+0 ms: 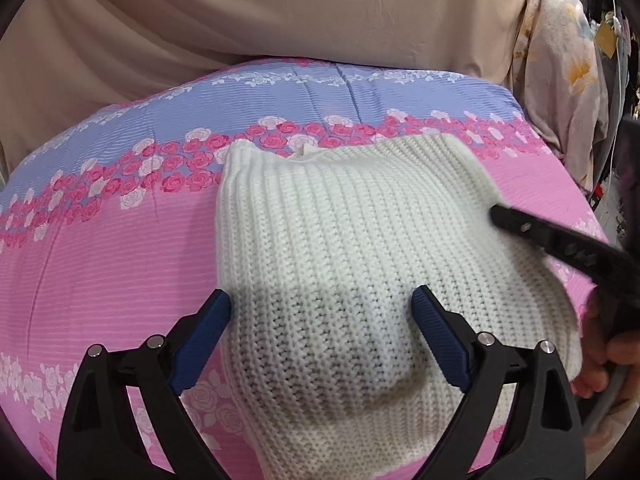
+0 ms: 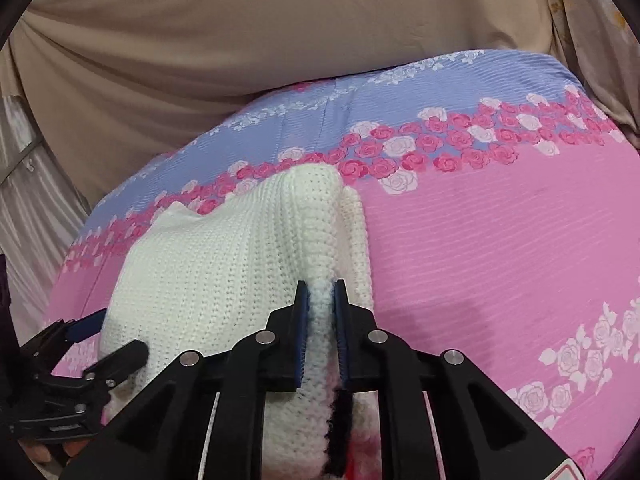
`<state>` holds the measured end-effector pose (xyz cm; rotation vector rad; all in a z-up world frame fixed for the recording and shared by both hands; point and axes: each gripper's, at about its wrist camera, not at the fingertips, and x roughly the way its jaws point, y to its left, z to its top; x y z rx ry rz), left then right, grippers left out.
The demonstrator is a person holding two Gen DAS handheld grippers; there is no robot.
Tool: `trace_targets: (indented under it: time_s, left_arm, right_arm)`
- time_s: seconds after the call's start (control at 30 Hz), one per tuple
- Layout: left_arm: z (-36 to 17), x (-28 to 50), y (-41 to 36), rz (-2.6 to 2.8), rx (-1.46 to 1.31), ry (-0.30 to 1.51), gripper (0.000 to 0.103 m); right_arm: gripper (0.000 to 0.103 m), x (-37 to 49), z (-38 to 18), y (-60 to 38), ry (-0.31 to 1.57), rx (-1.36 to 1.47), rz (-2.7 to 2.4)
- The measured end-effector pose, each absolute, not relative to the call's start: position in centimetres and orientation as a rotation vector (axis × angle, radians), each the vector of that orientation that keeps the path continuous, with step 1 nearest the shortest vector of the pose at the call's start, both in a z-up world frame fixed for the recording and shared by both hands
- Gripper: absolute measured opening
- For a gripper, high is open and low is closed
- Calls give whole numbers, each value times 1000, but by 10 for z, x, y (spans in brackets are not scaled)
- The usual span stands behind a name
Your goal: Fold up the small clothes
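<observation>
My left hand-held gripper gaped wide, blue pads over the white knit garment | my right hand-held gripper was pinched narrow on a raised fold of that garment's right edge | garment lay on the pink-and-blue rose bedspread | beige sheet behind.

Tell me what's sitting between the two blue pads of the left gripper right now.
In the left wrist view, the open left gripper straddles the white ribbed knit garment; only that knit fabric fills the gap, lying on the pink rose-print bedsheet.
</observation>
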<state>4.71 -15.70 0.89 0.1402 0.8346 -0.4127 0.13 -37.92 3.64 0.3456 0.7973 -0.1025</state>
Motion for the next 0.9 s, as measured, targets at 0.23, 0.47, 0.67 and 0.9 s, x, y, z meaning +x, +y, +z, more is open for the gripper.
trace_targets:
  time_s: [0.23,0.47,0.67,0.9]
  left_arm:
    - [6,48,-156,-399,136,839,93]
    - [3,45,-154,-401,143,843,95]
    - [13,35,-130,-444,57,863,94]
    - [24,37,-114,-402,11,848,94]
  right_arm:
    - [18,-54,79,-332,715,234,0]
    - [5,-55,16,-328,890,196,-63]
    - [33,-63,61,-348,738,258,-83]
    - [21,-1,21,-364,875,301,-63]
